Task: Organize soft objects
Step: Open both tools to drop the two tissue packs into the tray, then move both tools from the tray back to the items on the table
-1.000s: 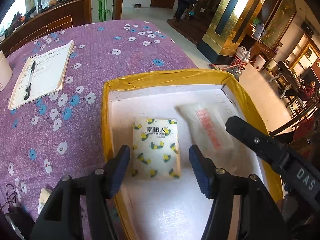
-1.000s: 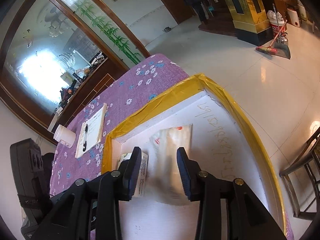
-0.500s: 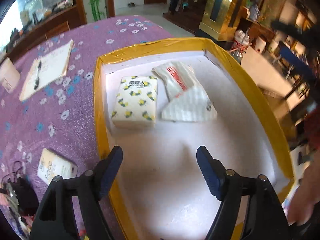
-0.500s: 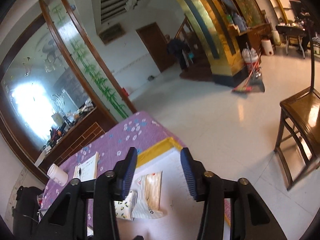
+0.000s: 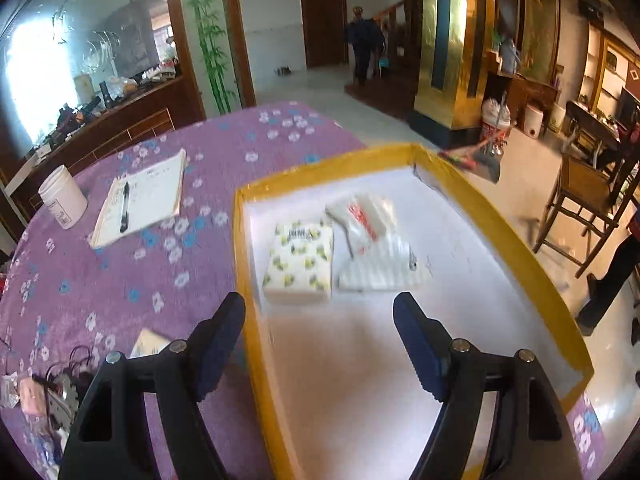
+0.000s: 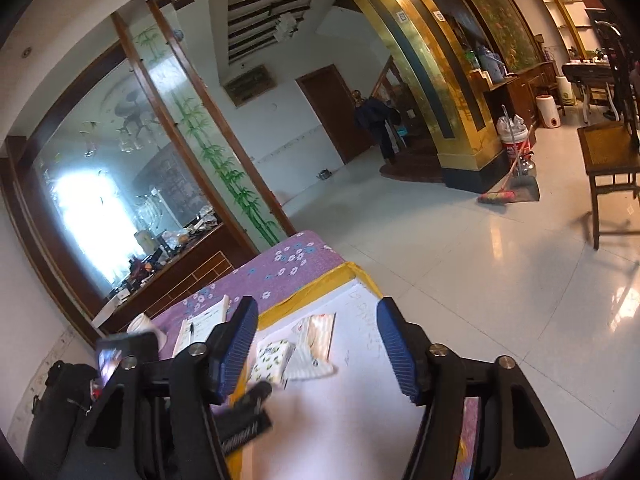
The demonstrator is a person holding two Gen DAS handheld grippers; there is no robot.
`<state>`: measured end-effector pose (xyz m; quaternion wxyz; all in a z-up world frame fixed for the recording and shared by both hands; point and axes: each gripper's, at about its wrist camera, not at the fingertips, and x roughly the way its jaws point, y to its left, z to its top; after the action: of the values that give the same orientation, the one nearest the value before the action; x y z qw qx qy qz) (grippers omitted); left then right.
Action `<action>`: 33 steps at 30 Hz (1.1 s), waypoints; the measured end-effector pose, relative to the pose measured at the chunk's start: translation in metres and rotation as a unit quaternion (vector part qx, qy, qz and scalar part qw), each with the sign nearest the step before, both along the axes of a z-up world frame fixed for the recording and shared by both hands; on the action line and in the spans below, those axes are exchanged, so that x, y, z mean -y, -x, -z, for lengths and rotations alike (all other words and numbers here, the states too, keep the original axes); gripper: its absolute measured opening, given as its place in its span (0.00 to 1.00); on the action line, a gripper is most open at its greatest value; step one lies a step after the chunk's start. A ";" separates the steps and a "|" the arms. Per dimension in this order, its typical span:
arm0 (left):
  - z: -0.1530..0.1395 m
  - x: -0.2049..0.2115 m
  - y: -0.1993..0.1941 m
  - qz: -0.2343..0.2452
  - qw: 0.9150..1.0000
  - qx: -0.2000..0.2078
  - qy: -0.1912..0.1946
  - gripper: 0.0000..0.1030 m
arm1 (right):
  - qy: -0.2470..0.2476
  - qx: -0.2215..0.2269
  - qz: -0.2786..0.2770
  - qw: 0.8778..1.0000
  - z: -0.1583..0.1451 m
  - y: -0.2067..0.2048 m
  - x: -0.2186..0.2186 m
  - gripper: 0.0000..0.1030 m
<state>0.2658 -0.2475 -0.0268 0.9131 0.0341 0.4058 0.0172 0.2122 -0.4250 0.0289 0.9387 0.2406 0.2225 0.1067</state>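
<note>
Yellow-print tissue pack & clear-wrapped pack lie side by side, touching, near the far-left corner of the yellow-rimmed tray. Left gripper wide open, holds nothing. Right gripper jaws opening, nothing betw. them.

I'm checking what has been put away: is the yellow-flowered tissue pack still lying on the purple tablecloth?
No, the yellow-flowered tissue pack lies inside the yellow-rimmed white tray, beside the clear-wrapped pack.

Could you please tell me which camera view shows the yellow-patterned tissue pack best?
The left wrist view: the tissue pack lies whole and unobstructed inside the tray. In the right wrist view it appears small, its near corner hidden behind a dark, blurred shape.
</note>
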 end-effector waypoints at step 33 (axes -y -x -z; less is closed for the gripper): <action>0.012 0.043 0.079 0.043 0.998 -0.011 -0.051 0.74 | 0.022 0.039 -0.076 0.996 -0.023 0.090 -0.034 0.68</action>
<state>0.1866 -0.2905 -0.0386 0.9057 0.0980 0.4125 -0.0023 0.1218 -0.3908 0.0519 0.9410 0.1980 0.2060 0.1816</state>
